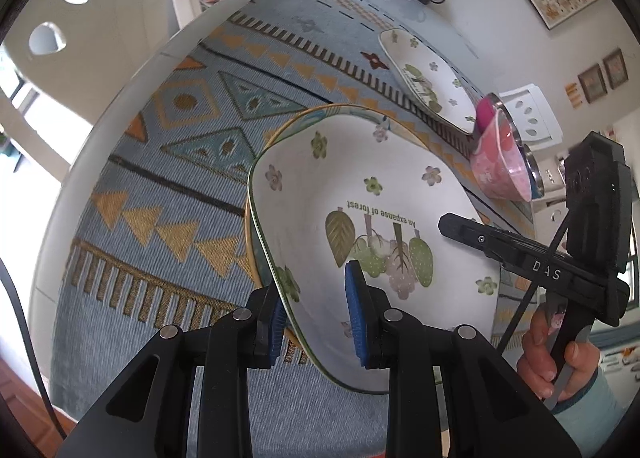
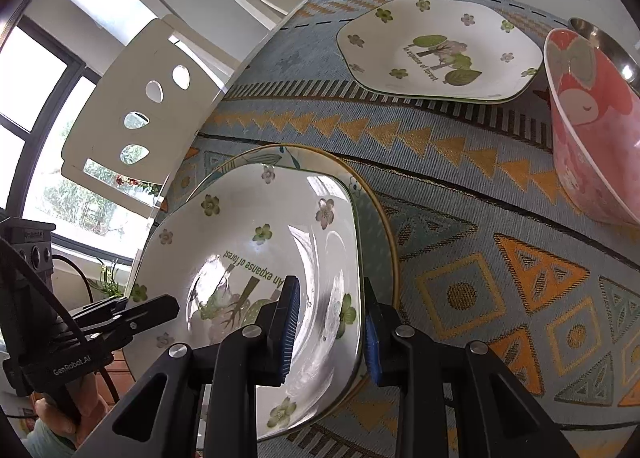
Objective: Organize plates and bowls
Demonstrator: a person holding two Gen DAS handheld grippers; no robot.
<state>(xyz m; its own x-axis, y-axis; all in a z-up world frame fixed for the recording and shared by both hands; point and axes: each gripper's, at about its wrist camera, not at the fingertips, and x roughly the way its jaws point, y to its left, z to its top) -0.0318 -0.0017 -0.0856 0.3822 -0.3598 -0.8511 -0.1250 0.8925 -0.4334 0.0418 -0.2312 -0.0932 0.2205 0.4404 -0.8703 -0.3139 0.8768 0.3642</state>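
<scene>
A: We have the white hexagonal ceramic plate with green leaves and flowers (image 1: pixel 384 217) between both tools. Our left gripper (image 1: pixel 318 322) straddles its rim, one blue pad outside and one inside, jaws fairly narrow.

B: And our right gripper (image 2: pixel 330 334) straddles the opposite rim the same way. We cannot tell whether the pads press the rim.

A: That plate sits on a gold-rimmed round plate (image 2: pixel 380 225) on the blue patterned tablecloth (image 2: pixel 460 185).

B: Farther off we see a second white flowered plate (image 2: pixel 440 49), and beside it a pink plastic bowl (image 2: pixel 592 129) in front of a steel bowl (image 2: pixel 604 45).
</scene>
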